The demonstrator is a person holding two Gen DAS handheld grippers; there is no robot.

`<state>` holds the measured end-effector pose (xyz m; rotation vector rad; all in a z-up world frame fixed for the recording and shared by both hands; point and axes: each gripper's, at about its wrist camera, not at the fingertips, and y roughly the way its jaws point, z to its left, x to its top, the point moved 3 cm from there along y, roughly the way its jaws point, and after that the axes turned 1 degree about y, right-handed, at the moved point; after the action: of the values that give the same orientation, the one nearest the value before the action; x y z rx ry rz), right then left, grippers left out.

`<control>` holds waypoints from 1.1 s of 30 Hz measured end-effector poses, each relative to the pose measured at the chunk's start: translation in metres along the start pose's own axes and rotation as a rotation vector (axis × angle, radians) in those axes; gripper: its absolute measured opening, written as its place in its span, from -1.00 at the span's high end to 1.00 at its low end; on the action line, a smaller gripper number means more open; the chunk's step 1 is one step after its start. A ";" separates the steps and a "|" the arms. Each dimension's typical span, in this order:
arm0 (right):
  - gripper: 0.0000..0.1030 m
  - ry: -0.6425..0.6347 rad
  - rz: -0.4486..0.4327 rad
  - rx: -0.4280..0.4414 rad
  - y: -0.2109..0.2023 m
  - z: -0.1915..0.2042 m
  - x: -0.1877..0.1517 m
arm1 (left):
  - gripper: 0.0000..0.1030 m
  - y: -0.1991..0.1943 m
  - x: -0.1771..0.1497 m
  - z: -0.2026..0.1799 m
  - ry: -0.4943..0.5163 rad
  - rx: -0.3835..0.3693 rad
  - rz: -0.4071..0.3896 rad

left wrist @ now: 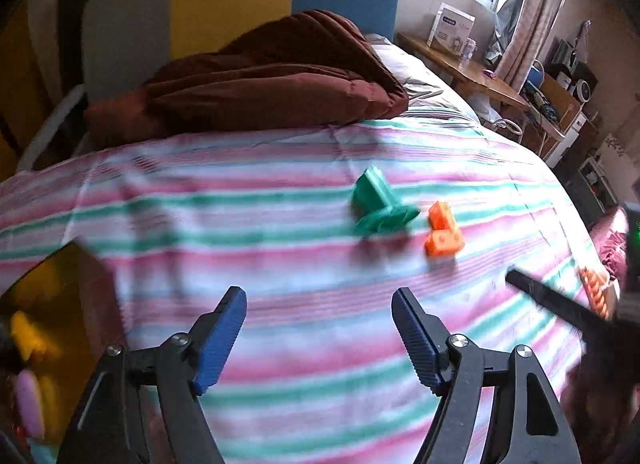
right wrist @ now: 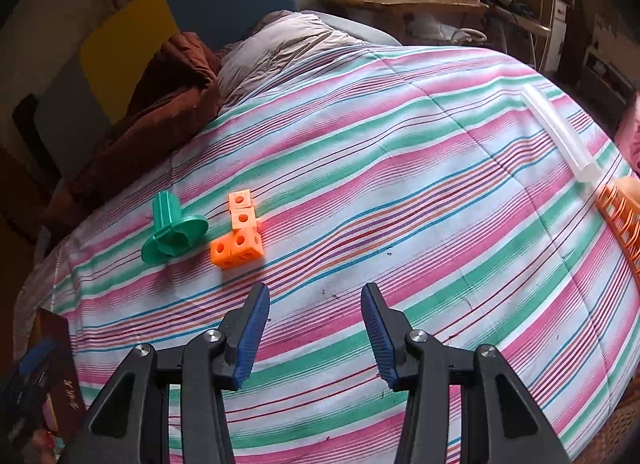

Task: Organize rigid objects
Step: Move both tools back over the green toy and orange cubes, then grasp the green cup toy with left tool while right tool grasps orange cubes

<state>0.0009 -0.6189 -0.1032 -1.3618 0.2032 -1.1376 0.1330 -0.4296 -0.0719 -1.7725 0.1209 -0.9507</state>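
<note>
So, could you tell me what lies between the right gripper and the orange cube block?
Nothing but bare striped bedspread lies between the right gripper and the orange cube block; the right wrist view shows this.

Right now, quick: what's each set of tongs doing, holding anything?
Left tongs: open, nothing between the pads, above the striped bedspread.
Right tongs: open, nothing between the pads.

Green flanged piece (right wrist: 172, 229) tipped on bed, just beside orange holed cube cluster (right wrist: 239, 232); clear tube (right wrist: 560, 135) well apart.
</note>
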 end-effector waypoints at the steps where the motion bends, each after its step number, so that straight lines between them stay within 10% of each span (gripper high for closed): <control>1: 0.07 0.005 0.005 0.006 0.000 0.000 0.000 | -0.47 0.010 0.010 -0.006 0.003 -0.002 0.004; 15: 0.07 0.006 0.055 0.053 0.005 0.007 -0.002 | -0.43 0.129 0.079 -0.044 -0.012 0.027 0.142; 19: 0.07 0.003 0.060 0.052 0.007 0.008 -0.002 | 0.42 0.135 0.075 -0.044 0.049 0.078 0.118; 33: 0.07 0.050 0.128 0.053 0.024 -0.005 -0.007 | 0.42 0.029 -0.066 -0.019 0.052 0.029 0.106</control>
<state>0.0060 -0.6218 -0.1277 -1.2568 0.2906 -1.0640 0.0869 -0.4232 -0.1295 -1.6981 0.2313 -0.9174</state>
